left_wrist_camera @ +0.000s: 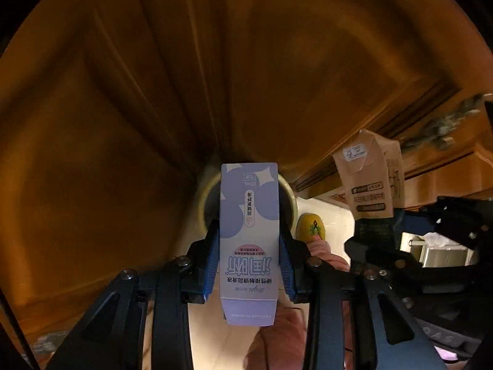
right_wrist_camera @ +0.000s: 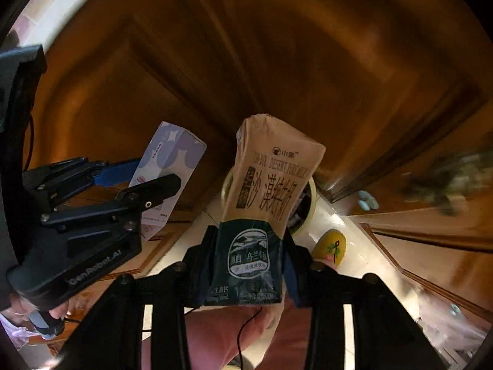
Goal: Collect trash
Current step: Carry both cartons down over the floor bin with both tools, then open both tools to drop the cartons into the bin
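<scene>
My left gripper (left_wrist_camera: 249,231) is shut on a lavender and white small box (left_wrist_camera: 249,215), its blue pads pressing both long sides. Just past the box lies the round opening of a bin with a pale yellow rim (left_wrist_camera: 204,199). My right gripper (right_wrist_camera: 250,234) is shut on a brown and dark green milk carton (right_wrist_camera: 268,178), whose squashed top points toward the same bin rim (right_wrist_camera: 312,199). Each view also catches the other hand: the carton (left_wrist_camera: 368,178) at right, the box (right_wrist_camera: 168,157) at left in the left gripper (right_wrist_camera: 148,178).
Brown wooden cabinet doors (left_wrist_camera: 154,77) fill the background in both views. A yellow slipper (left_wrist_camera: 309,226) on a person's foot rests on the pale floor (right_wrist_camera: 336,219) beside the bin. Pink trouser legs (right_wrist_camera: 222,333) are below the grippers.
</scene>
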Demonstrator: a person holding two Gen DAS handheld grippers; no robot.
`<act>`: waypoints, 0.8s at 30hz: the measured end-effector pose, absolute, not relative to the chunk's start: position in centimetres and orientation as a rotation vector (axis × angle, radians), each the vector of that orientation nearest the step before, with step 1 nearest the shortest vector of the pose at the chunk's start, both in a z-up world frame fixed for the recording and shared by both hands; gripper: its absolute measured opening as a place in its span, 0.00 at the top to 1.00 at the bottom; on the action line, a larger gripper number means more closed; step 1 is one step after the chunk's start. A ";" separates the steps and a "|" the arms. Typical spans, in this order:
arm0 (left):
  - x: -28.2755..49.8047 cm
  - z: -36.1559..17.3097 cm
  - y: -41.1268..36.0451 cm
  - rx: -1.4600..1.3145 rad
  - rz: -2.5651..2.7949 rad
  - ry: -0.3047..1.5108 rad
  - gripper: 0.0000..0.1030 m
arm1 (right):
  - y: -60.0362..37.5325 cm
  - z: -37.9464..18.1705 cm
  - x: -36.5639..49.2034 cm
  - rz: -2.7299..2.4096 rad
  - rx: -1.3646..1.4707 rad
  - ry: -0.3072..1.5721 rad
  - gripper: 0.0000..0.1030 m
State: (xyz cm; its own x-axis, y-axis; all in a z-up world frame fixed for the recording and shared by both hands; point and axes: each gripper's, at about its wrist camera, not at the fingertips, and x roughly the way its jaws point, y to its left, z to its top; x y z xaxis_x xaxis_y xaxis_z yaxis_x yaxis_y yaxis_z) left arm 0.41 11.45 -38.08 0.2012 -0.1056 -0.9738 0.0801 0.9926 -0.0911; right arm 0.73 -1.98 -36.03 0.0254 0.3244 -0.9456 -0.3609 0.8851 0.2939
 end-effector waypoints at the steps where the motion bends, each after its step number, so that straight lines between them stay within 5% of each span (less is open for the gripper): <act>1: 0.5 -39.5 11.8 -0.044 -0.128 1.373 0.68 | -1.8 -37.1 0.8 0.529 -0.037 1.460 0.62; 8: 1.3 -47.1 12.4 -0.089 -0.103 1.398 0.68 | 0.1 -46.2 1.8 0.537 -0.060 1.508 0.62; 15: 1.5 -50.4 12.8 -0.083 -0.099 1.404 0.64 | 1.7 -49.7 2.7 0.546 -0.097 1.495 0.61; 19: 1.7 -50.5 13.1 -0.076 -0.072 1.384 0.26 | 1.4 -50.2 2.9 0.565 -0.098 1.483 0.61; 24: 1.7 -49.3 12.6 -0.056 -0.055 1.375 0.23 | 0.3 -49.0 2.9 0.568 -0.068 1.458 0.55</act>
State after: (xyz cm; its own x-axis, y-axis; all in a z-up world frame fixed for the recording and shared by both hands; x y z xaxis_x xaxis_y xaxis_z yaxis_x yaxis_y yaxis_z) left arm 1.69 12.63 -49.31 0.1935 -0.0717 -0.9785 0.0061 0.9974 -0.0719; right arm 2.90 0.27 -49.04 0.0062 0.3222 -0.9467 -0.4028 0.8673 0.2925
